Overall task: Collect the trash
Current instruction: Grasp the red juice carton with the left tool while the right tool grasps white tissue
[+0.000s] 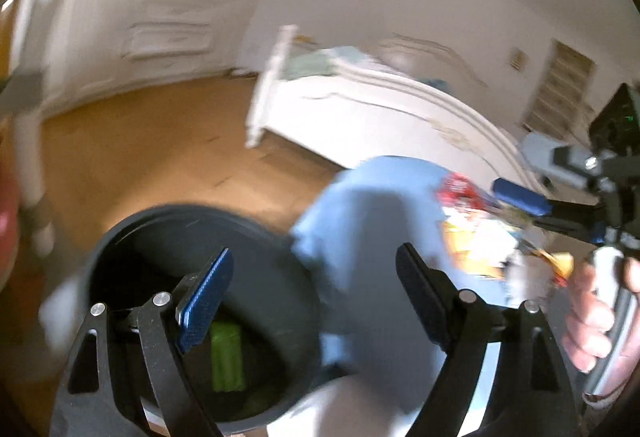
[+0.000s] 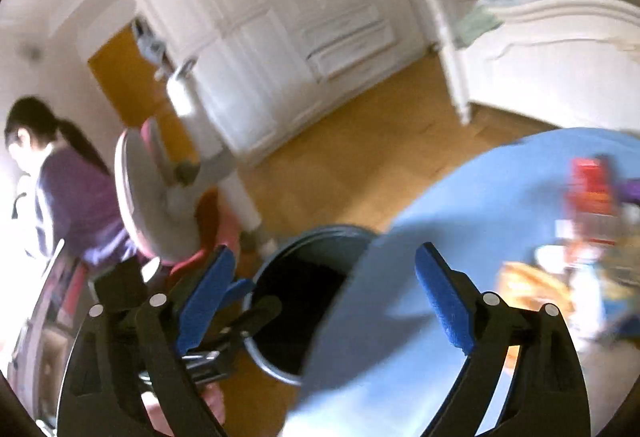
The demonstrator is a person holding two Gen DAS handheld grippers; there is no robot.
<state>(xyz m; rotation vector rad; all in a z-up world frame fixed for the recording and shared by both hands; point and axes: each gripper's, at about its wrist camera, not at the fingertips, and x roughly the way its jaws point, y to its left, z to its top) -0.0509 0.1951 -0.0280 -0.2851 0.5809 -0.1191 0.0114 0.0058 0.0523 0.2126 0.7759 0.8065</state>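
left wrist view, green trash (image 1: 227,356) in bin (image 1: 280,237), below spread left gripper (image 1: 316,293)

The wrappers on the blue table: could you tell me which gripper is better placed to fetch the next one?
Probably the right gripper: it is open beside the wrappers, while the left gripper, also open and empty, sits nearer the bin.

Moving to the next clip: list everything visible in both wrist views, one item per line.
bin: one, dark grey, on the floor beside the blue cloth.
green item: one, inside the bin.
blue cloth: one, light blue, covering a surface.
wrappers: several, red and yellow, blurred, on the cloth.
bed: one, white, far side.
wardrobe: one, white, along the wall.
chair: one, grey and pink.
second person: one, purple top.
left gripper: jaws open, empty.
right gripper: jaws open, empty.
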